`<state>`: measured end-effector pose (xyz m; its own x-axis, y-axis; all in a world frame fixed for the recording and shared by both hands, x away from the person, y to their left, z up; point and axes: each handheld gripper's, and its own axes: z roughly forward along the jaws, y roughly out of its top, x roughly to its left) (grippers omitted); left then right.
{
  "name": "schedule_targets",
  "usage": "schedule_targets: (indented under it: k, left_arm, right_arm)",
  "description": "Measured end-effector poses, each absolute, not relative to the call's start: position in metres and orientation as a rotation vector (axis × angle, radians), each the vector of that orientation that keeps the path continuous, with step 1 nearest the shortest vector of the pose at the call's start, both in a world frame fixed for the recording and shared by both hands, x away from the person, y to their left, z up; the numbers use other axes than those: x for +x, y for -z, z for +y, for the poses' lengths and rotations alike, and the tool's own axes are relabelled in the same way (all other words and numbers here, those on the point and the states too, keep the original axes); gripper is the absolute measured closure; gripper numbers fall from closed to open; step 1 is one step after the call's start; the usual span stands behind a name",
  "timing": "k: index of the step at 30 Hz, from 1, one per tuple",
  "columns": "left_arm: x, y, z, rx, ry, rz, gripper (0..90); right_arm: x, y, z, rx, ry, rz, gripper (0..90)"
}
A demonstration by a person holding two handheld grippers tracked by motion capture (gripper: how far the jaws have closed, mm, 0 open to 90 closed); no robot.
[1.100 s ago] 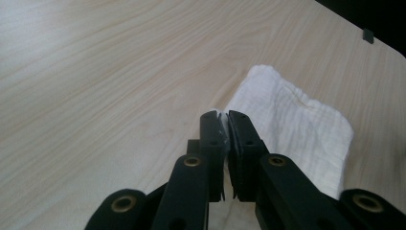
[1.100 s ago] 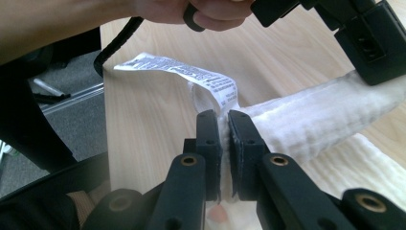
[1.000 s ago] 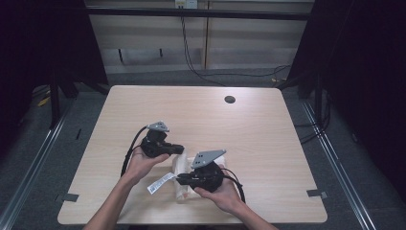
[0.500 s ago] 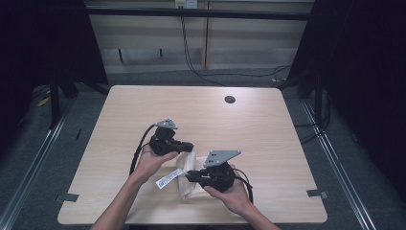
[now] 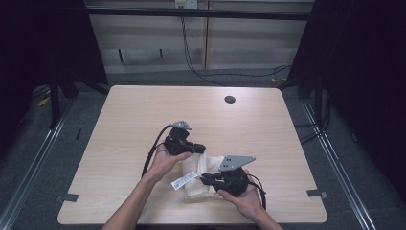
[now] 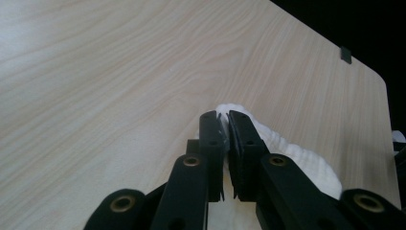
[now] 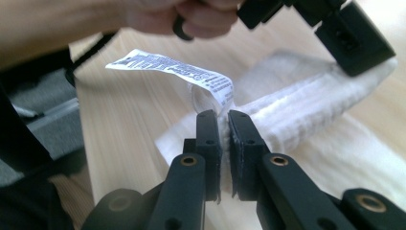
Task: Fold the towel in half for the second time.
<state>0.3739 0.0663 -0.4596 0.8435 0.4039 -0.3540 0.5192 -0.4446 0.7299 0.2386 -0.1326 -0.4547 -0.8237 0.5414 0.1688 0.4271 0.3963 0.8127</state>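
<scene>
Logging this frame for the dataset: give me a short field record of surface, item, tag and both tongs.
surface: light wood table
item: white towel, lying near the front edge
tag: printed label sticking out of the towel
left tongs: shut on towel edge
right tongs: shut on towel beside the label

White care label (image 7: 177,72) sewn to white towel (image 7: 306,115): rows of small black print, too fine and blurred to read. No other legible text.
</scene>
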Motion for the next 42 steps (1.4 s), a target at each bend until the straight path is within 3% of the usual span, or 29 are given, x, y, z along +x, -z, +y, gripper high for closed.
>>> schedule_targets:
  k: [11, 25, 33, 42]
  left_arm:
    - [0.380, 0.478, 0.045, 2.126, 0.217, 0.688, 84.9]
    - [0.381, 0.489, 0.023, 2.181, 0.200, 0.691, 82.0]
    - [0.382, 0.494, 0.020, 2.164, 0.244, 0.703, 67.5]
    - [0.380, 0.478, 0.033, 2.090, 0.206, 0.696, 49.6]
  right_arm:
    - [0.232, 0.463, -0.150, 0.907, -1.342, 2.495, 83.3]
    - [0.229, 0.479, -0.167, 0.962, -1.229, 2.531, 81.8]
    - [0.230, 0.483, -0.173, 1.033, -1.195, 2.533, 73.4]
    - [0.224, 0.480, -0.196, 1.120, -1.183, 2.461, 53.0]
